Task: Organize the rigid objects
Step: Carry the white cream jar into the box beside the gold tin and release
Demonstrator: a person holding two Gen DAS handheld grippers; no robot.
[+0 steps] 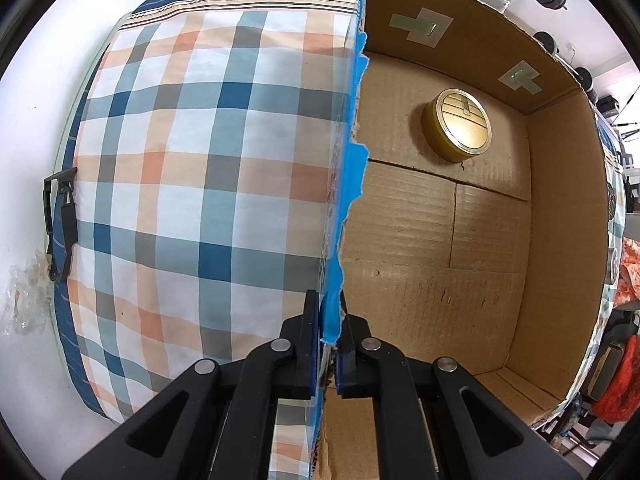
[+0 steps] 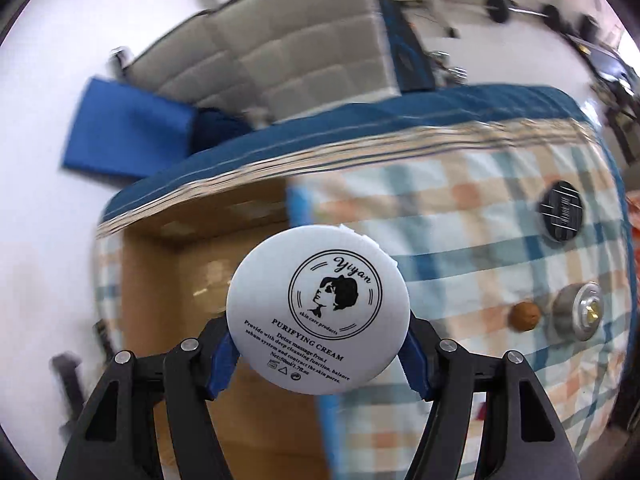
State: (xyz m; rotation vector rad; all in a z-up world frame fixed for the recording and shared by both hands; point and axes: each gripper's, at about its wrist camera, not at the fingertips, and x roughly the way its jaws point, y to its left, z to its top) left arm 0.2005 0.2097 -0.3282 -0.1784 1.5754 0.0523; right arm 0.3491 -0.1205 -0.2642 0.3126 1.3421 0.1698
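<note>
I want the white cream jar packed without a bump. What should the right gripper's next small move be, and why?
Probably carry the white cream jar, clamped in the right gripper, sideways over the open cardboard box, then lower it. The left gripper pinches the box wall, and only a gold tin sits inside.

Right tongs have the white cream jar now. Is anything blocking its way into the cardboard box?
Nothing visible does. The white cream jar sits clamped in the right tongs, with the open-topped cardboard box just beyond. Inside there is only a gold tin near the far wall. The left tongs pinch the box's side wall.
</note>
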